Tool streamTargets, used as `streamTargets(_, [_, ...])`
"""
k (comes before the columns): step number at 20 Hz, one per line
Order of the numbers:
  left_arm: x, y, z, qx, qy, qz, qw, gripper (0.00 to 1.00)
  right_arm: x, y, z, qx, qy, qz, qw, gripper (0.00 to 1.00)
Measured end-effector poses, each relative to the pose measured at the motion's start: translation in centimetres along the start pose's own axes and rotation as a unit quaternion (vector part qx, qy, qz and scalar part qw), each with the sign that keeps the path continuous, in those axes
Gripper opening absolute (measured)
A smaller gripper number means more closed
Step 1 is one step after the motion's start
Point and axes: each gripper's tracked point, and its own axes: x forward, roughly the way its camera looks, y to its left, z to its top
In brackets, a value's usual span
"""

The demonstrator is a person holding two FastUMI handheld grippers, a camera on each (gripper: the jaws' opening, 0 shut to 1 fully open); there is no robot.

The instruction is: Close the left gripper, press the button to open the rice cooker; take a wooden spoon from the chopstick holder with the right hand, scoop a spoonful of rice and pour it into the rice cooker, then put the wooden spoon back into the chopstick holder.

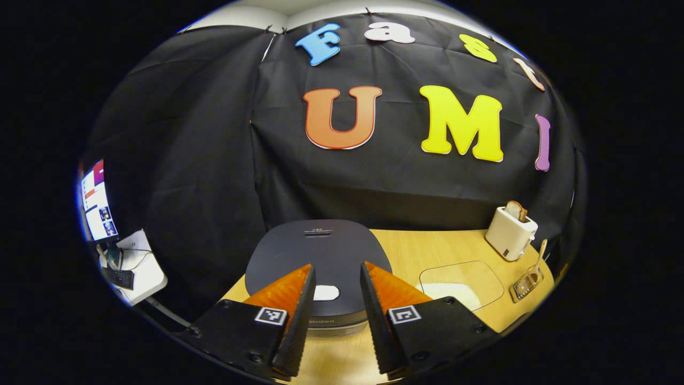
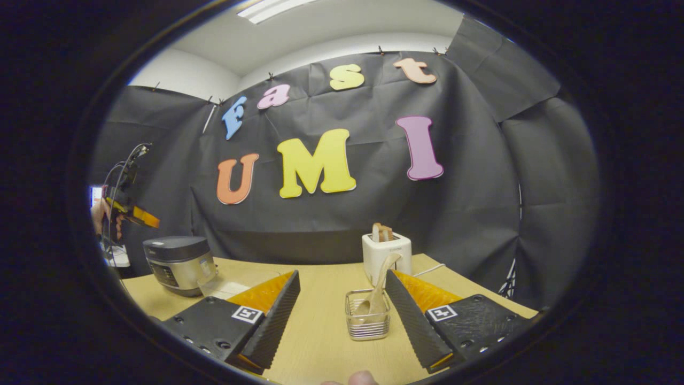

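In the left gripper view my left gripper (image 1: 337,321) hangs above the rice cooker (image 1: 319,262), its two ribbed, wedge-shaped fingers standing apart with nothing between them. The cooker's lid is a smooth, dark, rounded square, shut, and a pale oblong button (image 1: 326,292) shows in the gap between my fingers at the lid's near edge. The worktop (image 1: 422,251) is light wood with a fine grain. To the right of the cooker lies one clear, shallow tray with rounded corners (image 1: 462,280) with white rice (image 1: 451,291) spread in it. Past it sits one wire chopstick holder (image 1: 526,283) with one wooden spoon (image 1: 542,251) sticking out, and one cream toaster (image 1: 510,232) with bread in its slot. Off the worktop's left edge stand a lit screen (image 1: 97,200) and a small white table (image 1: 141,264).

In the right gripper view my right gripper (image 2: 342,315) is wide, holding nothing, low over the worktop (image 2: 320,331). The chopstick holder (image 2: 367,321), a small square basket of shiny wire, stands between my fingers, nearer the right one. The wooden spoon (image 2: 380,291) leans in it, bowl down. The toaster (image 2: 386,254) stands just behind. Far left, the rice cooker (image 2: 179,262) shows a metallic body, with the left gripper (image 2: 133,214) above it.
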Motion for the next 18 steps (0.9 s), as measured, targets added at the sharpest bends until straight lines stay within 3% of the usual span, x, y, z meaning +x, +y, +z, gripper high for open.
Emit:
streamTargets(1, [0.7, 0.4, 0.0, -0.009, 0.013, 0.007, 1.000, 0.44, 0.1, -0.2, -0.1, 0.003, 0.000, -0.001, 1.000, 0.93])
streamTargets(3, [1.7, 1.4, -0.2, -0.017, 0.037, 0.017, 0.999, 0.34, 0.4, -1.0, -0.3, 0.007, 0.000, -0.004, 1.000, 0.93])
streamTargets(5, [2.2, 1.4, -1.3, -0.029, 0.071, 0.007, 0.997, 0.27, 0.7, -1.6, -0.6, 0.010, 0.003, -0.008, 1.000, 0.96])
streamTargets(7, [2.5, 1.4, -2.6, -0.030, 0.103, 0.001, 0.994, 0.19, 0.9, -2.2, -0.6, 0.018, 0.002, -0.012, 1.000, 0.92])
streamTargets(16, [2.6, 2.4, -4.6, -0.038, 0.144, 0.014, 0.989, 0.03, 1.7, -2.8, -2.2, 0.055, 0.016, -0.014, 0.998, 0.99])
streamTargets(17, [2.4, 2.4, -4.8, -0.021, 0.141, 0.012, 0.990, 0.03, 1.8, -2.6, -2.4, 0.057, 0.016, -0.012, 0.998, 0.92])
streamTargets(18, [2.4, 2.5, -5.2, -0.001, 0.138, 0.014, 0.990, 0.04, 1.8, -2.3, -2.4, 0.060, 0.015, -0.011, 0.998, 0.96])
